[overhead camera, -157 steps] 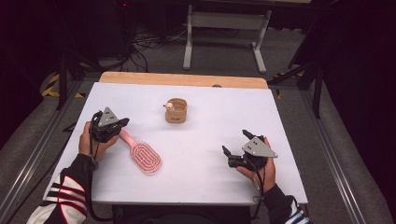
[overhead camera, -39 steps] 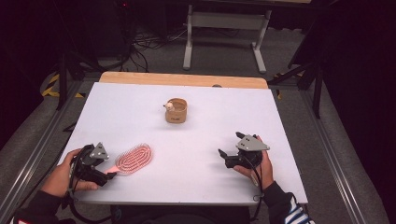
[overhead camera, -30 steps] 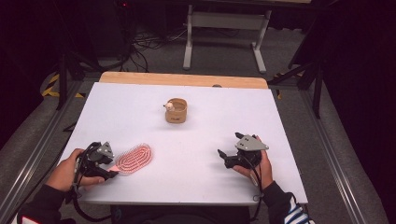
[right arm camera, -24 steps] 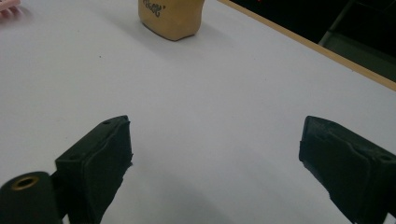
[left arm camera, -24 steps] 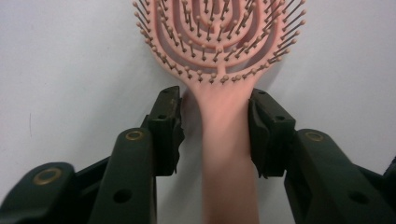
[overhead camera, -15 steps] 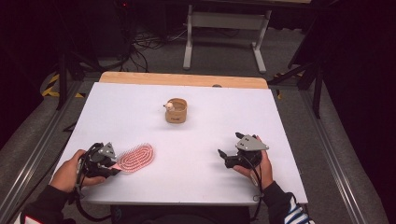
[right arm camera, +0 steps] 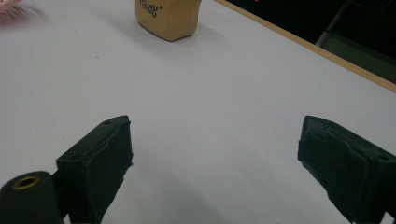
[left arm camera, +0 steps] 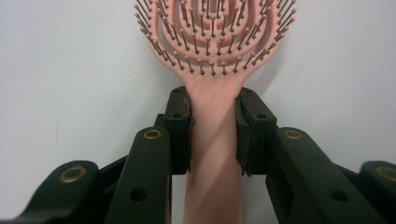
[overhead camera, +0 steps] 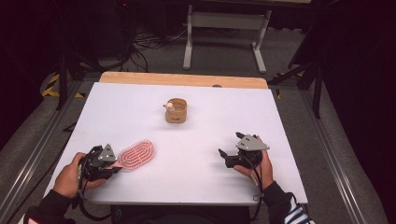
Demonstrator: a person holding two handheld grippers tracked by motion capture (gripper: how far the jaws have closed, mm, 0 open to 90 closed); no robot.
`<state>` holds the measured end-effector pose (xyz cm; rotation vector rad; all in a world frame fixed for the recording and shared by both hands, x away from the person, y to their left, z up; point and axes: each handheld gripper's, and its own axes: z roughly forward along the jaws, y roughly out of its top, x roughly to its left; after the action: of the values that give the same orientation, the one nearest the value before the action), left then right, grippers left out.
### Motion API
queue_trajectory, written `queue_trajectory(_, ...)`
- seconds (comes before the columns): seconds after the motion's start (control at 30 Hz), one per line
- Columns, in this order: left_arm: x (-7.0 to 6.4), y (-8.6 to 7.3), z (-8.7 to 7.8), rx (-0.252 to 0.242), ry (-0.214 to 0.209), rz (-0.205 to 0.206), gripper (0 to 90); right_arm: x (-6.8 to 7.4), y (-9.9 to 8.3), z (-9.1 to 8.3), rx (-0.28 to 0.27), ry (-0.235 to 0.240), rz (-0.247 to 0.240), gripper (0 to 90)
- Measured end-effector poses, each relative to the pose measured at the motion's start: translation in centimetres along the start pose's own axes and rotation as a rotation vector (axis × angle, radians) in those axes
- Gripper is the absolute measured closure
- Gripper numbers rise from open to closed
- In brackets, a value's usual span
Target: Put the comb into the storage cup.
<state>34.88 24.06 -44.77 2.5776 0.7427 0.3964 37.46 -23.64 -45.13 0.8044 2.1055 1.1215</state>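
Small round tan wooden cup sits upper centre of the high view, upright, something small and pale at its left rim, too small to tell what. Same cup at top centre of the right gripper view, dark lettering on its side. White flat table with a light wood strip along its far edge. Beyond it, top centre: grey metal stand frame on a grey floor, tangled black cables upper left. Yellow-black hazard tape at left edge.

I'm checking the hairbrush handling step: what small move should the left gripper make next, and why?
Probably lift slightly: the left gripper has its jaws closed on the handle of the pink hairbrush, whose bristles face up near the table's front-left corner. The right gripper is open and idle.
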Motion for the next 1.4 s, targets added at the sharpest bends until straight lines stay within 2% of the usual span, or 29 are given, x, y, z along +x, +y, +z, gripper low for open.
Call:
queue_trajectory(0.07,0.0,0.0,-0.1,-0.011,0.017,0.001,69.9,0.0,0.0,0.0,0.0,-0.001,0.001,10.7)
queue_trajectory(0.13,-0.1,0.0,-0.4,-0.048,0.055,-0.006,69.9,0.0,0.0,0.0,0.0,-0.001,0.0,10.7)
queue_trajectory(0.17,-0.1,0.0,-0.4,-0.048,0.055,-0.006,69.9,0.0,0.0,0.0,0.0,-0.001,0.0,10.7)
queue_trajectory(0.23,-0.1,0.0,-0.7,-0.092,0.096,-0.02,70.0,0.0,0.0,0.0,-0.001,-0.002,0.0,10.7)
queue_trajectory(0.37,0.1,0.0,-1.5,-0.172,0.147,-0.045,70.0,0.0,0.0,0.0,-0.001,-0.002,0.003,10.7)
queue_trajectory(0.43,0.1,0.0,-1.6,-0.189,0.157,-0.054,70.0,0.0,0.0,0.0,-0.001,-0.001,0.003,10.7)
queue_trajectory(0.47,0.1,0.0,-1.7,-0.209,0.185,-0.058,70.0,0.0,0.0,0.0,-0.003,-0.003,0.002,10.7)
queue_trajectory(0.5,0.1,0.0,-1.7,-0.209,0.185,-0.058,70.0,0.0,0.0,0.0,-0.003,-0.003,0.002,10.7)
queue_trajectory(0.53,0.0,0.0,-1.8,-0.242,0.213,-0.069,70.0,0.0,0.0,0.0,-0.006,-0.004,0.003,10.7)
queue_trajectory(0.57,0.0,0.0,-1.8,-0.242,0.213,-0.069,70.0,0.0,0.0,0.0,-0.006,-0.004,0.003,10.7)
queue_trajectory(0.6,-0.1,0.0,-2.0,-0.281,0.246,-0.085,70.0,0.0,0.0,0.0,-0.008,-0.004,0.004,10.7)
queue_trajectory(0.63,0.0,0.1,-2.1,-0.294,0.256,-0.088,70.0,0.0,0.0,0.0,-0.009,-0.004,0.005,10.7)
queue_trajectory(0.67,0.0,0.1,-2.1,-0.294,0.256,-0.088,70.0,-0.1,0.0,0.0,-0.012,-0.006,0.003,10.7)
queue_trajectory(0.8,-0.1,0.2,-2.3,-0.354,0.289,-0.103,70.0,0.0,0.0,-0.1,-0.016,-0.009,0.008,10.7)
queue_trajectory(0.9,0.0,0.3,-2.2,-0.35,0.275,-0.101,70.0,0.0,0.0,-0.1,-0.022,-0.012,0.007,10.7)
queue_trajectory(0.93,-0.1,0.3,-2.1,-0.357,0.289,-0.104,70.0,0.0,0.0,-0.1,-0.025,-0.013,0.009,10.7)
queue_trajectory(1.0,0.0,0.4,-2.1,-0.355,0.278,-0.101,70.0,0.0,0.1,-0.2,-0.033,-0.015,0.01,10.7)
queue_trajectory(1.03,-0.1,0.4,-2.1,-0.369,0.291,-0.1,70.0,0.0,0.1,-0.2,-0.035,-0.016,0.01,10.7)
queue_trajectory(1.2,-0.1,0.6,-2.3,-0.393,0.298,-0.098,70.0,-0.1,0.1,-0.5,-0.064,-0.028,0.015,10.8)
queue_trajectory(1.3,-0.2,1.0,-2.3,-0.412,0.323,-0.1,70.0,-0.1,0.2,-0.7,-0.088,-0.04,0.013,10.9)
queue_trajectory(1.4,-0.3,1.2,-2.3,-0.424,0.322,-0.099,70.0,-0.1,0.3,-0.7,-0.099,-0.042,0.013,11.0)
